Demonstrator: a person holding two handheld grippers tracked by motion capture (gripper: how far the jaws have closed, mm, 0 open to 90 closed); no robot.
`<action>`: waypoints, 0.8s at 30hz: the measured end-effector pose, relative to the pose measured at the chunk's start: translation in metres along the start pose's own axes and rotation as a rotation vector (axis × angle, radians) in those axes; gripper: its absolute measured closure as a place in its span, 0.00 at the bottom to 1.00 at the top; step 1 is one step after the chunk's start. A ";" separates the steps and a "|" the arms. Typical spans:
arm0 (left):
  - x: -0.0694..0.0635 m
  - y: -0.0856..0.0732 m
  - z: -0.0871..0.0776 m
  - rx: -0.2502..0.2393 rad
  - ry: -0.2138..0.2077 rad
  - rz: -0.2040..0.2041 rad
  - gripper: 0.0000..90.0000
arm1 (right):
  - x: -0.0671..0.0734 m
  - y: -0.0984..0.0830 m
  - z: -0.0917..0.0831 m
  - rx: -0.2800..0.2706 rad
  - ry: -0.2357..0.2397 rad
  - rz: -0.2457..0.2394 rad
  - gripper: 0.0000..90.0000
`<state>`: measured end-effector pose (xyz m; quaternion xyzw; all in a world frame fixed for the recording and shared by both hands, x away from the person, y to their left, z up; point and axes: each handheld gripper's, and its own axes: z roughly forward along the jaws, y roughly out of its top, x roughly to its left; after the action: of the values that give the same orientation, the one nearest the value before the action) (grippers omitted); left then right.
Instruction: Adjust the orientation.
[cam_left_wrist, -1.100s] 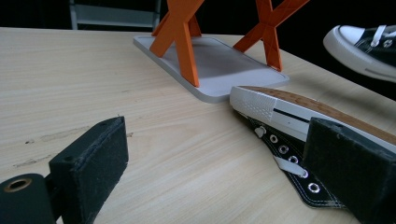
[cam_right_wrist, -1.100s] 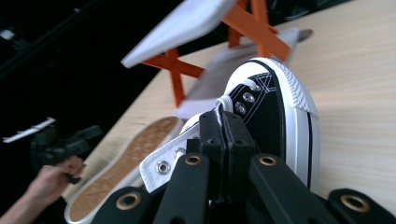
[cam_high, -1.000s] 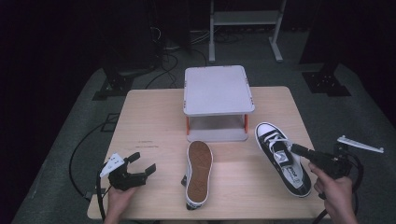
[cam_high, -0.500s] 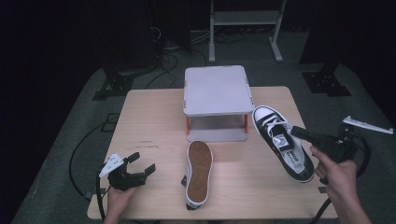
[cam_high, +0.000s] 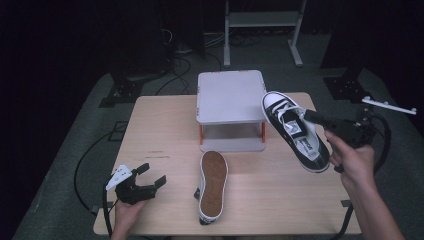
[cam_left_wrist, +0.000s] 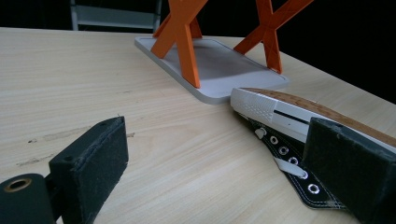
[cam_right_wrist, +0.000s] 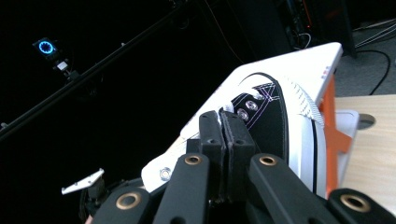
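canvas sneaker (cam_high: 296, 131) in right tongs (cam_high: 312, 116)

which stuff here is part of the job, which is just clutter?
Likely in play:
held shoe, clamped in right gripper
shoe lying sole-up
grey rack
left gripper, open and idle

Background:
cables on the floor
metal frame behind the table
stand bases on the floor

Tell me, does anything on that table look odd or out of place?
Yes: one black-and-white sneaker lies upturned, its brown sole facing up, in front of the grey two-tier stand. Its mate, the other sneaker, is gripped by the right gripper, beside the stand's right edge. The left gripper holds nothing.
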<state>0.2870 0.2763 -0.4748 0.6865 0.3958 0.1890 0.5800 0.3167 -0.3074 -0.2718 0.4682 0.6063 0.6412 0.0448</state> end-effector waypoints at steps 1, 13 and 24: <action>0.000 0.000 -0.001 0.002 -0.001 0.000 0.07 | 0.000 0.002 0.004 0.001 -0.001 -0.003 0.98; 0.000 0.001 -0.003 -0.020 -0.010 -0.012 0.07 | 0.001 0.037 0.076 -0.011 -0.031 0.063 0.98; 0.000 0.002 -0.002 -0.022 -0.028 -0.012 0.07 | -0.028 0.052 0.157 -0.079 -0.084 0.195 0.98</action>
<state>0.2861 0.2775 -0.4729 0.6800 0.3898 0.1804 0.5943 0.4616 -0.2227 -0.2722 0.5495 0.5298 0.6456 0.0258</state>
